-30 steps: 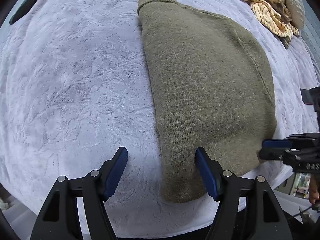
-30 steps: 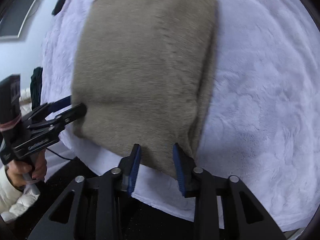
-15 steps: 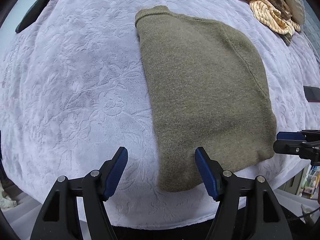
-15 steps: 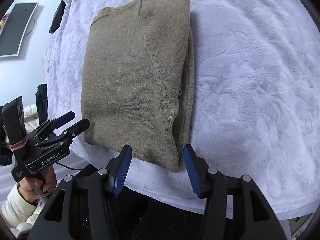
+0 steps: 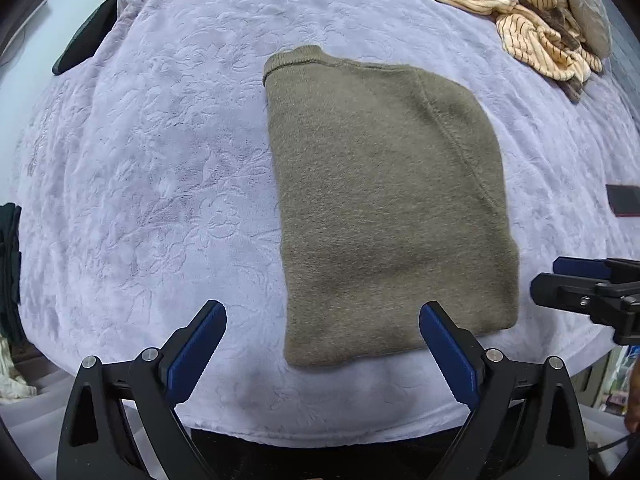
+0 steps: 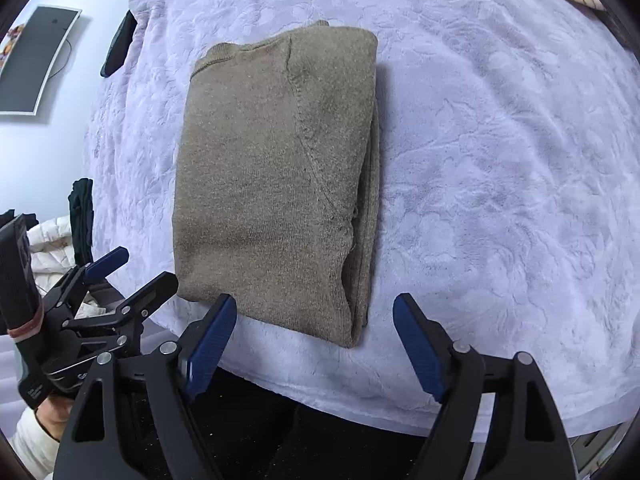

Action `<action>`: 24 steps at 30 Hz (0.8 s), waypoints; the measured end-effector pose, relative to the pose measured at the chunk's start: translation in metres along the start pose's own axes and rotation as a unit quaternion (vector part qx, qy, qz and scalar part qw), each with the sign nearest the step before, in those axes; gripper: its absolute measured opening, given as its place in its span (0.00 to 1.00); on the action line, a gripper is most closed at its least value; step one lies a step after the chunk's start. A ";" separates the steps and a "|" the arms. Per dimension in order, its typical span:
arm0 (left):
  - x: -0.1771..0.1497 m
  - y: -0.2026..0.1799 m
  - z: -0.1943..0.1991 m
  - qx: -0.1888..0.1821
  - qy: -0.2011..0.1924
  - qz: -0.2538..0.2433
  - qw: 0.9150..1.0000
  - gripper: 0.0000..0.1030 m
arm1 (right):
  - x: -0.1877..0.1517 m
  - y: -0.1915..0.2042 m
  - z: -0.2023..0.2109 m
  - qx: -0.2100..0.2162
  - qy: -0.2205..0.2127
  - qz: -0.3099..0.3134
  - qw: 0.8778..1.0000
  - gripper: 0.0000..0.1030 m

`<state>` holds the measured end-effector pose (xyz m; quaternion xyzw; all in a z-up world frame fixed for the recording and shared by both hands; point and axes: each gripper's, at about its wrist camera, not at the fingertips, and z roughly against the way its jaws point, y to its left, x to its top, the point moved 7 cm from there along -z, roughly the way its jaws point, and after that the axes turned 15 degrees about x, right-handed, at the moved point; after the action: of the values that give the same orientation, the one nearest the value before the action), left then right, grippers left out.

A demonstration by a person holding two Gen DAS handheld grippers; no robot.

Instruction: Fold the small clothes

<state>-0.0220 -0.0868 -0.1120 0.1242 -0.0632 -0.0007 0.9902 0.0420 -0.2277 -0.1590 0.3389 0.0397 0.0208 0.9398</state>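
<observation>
An olive-green knit sweater (image 5: 384,200) lies folded into a flat rectangle on the lavender blanket (image 5: 160,160), collar at the far end. It also shows in the right wrist view (image 6: 276,176), with folded layers along its right edge. My left gripper (image 5: 322,344) is open and empty, held above the sweater's near edge. My right gripper (image 6: 314,340) is open and empty, near the sweater's near right corner. The right gripper shows at the right edge of the left wrist view (image 5: 576,284). The left gripper shows at lower left of the right wrist view (image 6: 132,272).
A heap of cream striped clothes (image 5: 532,20) lies at the far right of the bed. A dark flat object (image 5: 86,36) lies at the far left edge. A dark phone-like item (image 5: 624,204) lies at right. A monitor (image 6: 36,60) hangs on the wall.
Both grippers have drawn back and up from the sweater's near edge. The right jaws have opened wide and let go of the sweater, which now lies flat.
</observation>
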 end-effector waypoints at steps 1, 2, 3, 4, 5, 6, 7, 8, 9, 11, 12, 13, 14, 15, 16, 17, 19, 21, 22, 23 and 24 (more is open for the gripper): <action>0.001 0.000 0.003 0.000 -0.002 0.005 1.000 0.95 | 0.000 0.002 0.001 -0.003 -0.003 0.003 1.000 0.81; 0.003 0.001 0.006 0.003 -0.005 0.009 1.000 0.95 | 0.001 0.003 0.002 -0.006 -0.006 0.003 1.000 0.81; 0.004 0.002 0.009 0.008 -0.008 0.011 1.000 0.95 | 0.002 0.005 0.004 -0.009 -0.011 0.003 1.000 0.82; 0.004 0.002 0.012 0.012 -0.012 0.012 1.000 0.95 | 0.002 0.006 0.006 -0.013 -0.017 0.004 1.000 0.82; 0.006 0.002 0.014 0.017 -0.014 0.012 1.000 0.95 | 0.003 0.008 0.008 -0.019 -0.024 0.006 1.000 0.82; 0.008 0.002 0.015 0.026 -0.015 0.009 1.000 0.95 | 0.004 0.009 0.010 -0.026 -0.030 0.008 0.999 0.83; 0.009 0.002 0.016 0.031 -0.016 0.007 0.999 0.95 | 0.005 0.010 0.013 -0.032 -0.037 0.010 0.999 0.83; 0.010 0.001 0.017 0.035 -0.017 0.003 0.999 0.95 | 0.006 0.013 0.015 -0.036 -0.044 0.013 0.998 0.89; 0.010 0.001 0.017 0.035 -0.019 0.001 0.999 0.95 | 0.006 0.016 0.016 -0.042 -0.049 0.015 0.998 0.95; 0.011 0.001 0.018 0.032 -0.021 -0.001 0.999 0.95 | 0.006 0.021 0.019 -0.048 -0.059 0.021 0.997 1.00; 0.012 0.001 0.018 0.029 -0.019 -0.001 0.999 0.95 | 0.006 0.024 0.020 -0.053 -0.063 0.023 0.996 1.00; 0.012 0.001 0.017 0.024 -0.015 0.000 1.000 0.95 | 0.006 0.026 0.021 -0.057 -0.066 0.023 0.996 1.00; 0.012 0.002 0.016 0.019 -0.012 0.001 1.000 0.95 | 0.005 0.029 0.022 -0.061 -0.070 0.022 0.995 1.00; 0.012 0.003 0.016 0.016 -0.009 0.003 1.000 0.95 | 0.005 0.030 0.022 -0.064 -0.072 0.021 0.995 1.00; 0.011 0.005 0.015 0.016 -0.006 0.004 1.000 0.95 | 0.005 0.032 0.022 -0.068 -0.073 0.019 0.995 1.00; 0.011 0.007 0.015 0.017 -0.004 0.005 1.000 0.95 | 0.004 0.033 0.021 -0.074 -0.074 0.015 0.994 1.00; 0.011 0.012 0.013 0.026 -0.002 0.009 1.000 0.95 | 0.003 0.035 0.019 -0.080 -0.075 0.007 0.994 1.00; 0.010 0.018 0.012 0.030 0.001 0.015 0.999 0.95 | 0.000 0.037 0.019 -0.087 -0.077 -0.001 0.993 1.00; 0.011 0.020 0.011 0.029 0.001 0.017 0.999 0.95 | -0.001 0.038 0.018 -0.090 -0.078 -0.004 0.993 1.00; 0.011 0.023 0.011 0.027 0.001 0.018 0.999 0.95 | -0.003 0.040 0.016 -0.093 -0.078 -0.008 0.993 1.00; 0.011 0.025 0.010 0.027 0.000 0.018 0.999 0.95 | -0.004 0.041 0.016 -0.096 -0.079 -0.010 0.992 1.00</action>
<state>-0.0129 -0.0648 -0.0947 0.1494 -0.0650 0.0188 0.9865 0.0385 -0.2067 -0.1203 0.2476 -0.0338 -0.0122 0.9682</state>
